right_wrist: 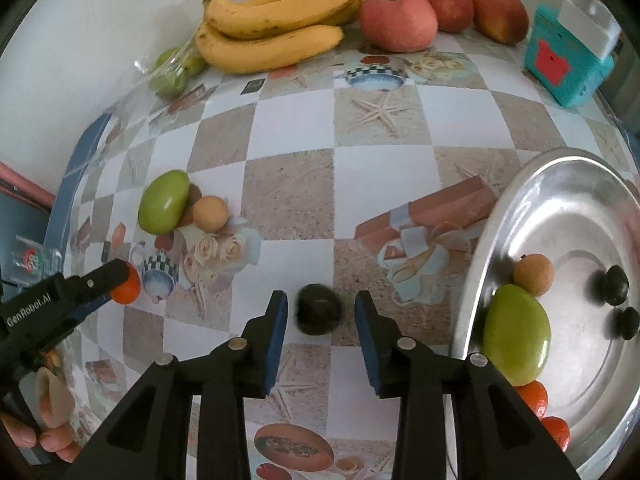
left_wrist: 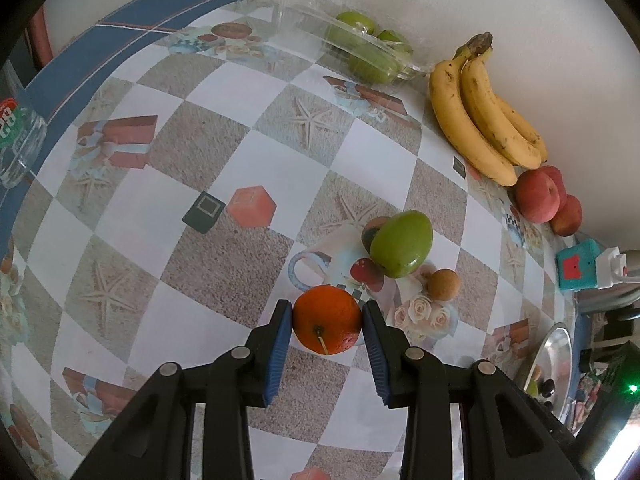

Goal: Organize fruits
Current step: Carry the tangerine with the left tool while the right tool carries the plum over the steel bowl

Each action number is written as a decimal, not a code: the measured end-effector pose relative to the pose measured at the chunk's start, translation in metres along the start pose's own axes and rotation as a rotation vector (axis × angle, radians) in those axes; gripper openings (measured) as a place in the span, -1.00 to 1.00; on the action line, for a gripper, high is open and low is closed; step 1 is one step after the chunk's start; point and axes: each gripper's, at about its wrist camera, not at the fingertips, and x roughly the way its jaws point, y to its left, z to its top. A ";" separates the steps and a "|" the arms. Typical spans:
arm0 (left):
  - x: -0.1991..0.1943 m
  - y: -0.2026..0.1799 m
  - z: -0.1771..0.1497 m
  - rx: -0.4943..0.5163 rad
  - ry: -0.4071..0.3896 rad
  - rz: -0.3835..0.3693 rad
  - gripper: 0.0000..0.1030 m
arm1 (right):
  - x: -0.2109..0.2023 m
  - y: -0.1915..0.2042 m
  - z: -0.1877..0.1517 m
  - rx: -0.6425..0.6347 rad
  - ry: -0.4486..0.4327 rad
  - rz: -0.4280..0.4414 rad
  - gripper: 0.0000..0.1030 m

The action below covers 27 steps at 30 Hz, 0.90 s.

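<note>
Item: round orange tangerine (left_wrist: 327,319), clamped between the left gripper (left_wrist: 327,316) pads, presumably bound for the steel dish (right_wrist: 520,196). Right gripper (right_wrist: 320,314): jaws apart, straddling a dark round plum (right_wrist: 318,309) for pickup.

Both wrist views look steeply down, close over the checkered tablecloth (left_wrist: 224,80), sharing the bananas (right_wrist: 276,20).

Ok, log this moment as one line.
left gripper: shut on orange | right gripper: open around dark fruit | tray: partly filled
</note>
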 end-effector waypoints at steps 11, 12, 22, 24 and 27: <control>0.002 -0.002 -0.001 0.008 0.001 0.005 -0.25 | 0.004 0.010 -0.001 -0.069 -0.024 -0.084 -0.32; 0.002 -0.003 -0.001 0.010 0.000 0.007 -0.25 | 0.004 0.011 -0.001 -0.073 -0.025 -0.088 -0.35; 0.001 -0.004 -0.002 0.020 -0.006 0.013 -0.25 | -0.003 0.012 -0.002 -0.090 -0.037 -0.061 -0.51; 0.000 -0.005 -0.002 0.022 -0.007 0.009 -0.25 | -0.004 0.012 -0.001 -0.089 -0.036 -0.050 -0.52; -0.003 -0.005 -0.002 0.030 -0.014 0.005 -0.25 | -0.009 0.014 0.000 -0.090 -0.049 -0.030 -0.53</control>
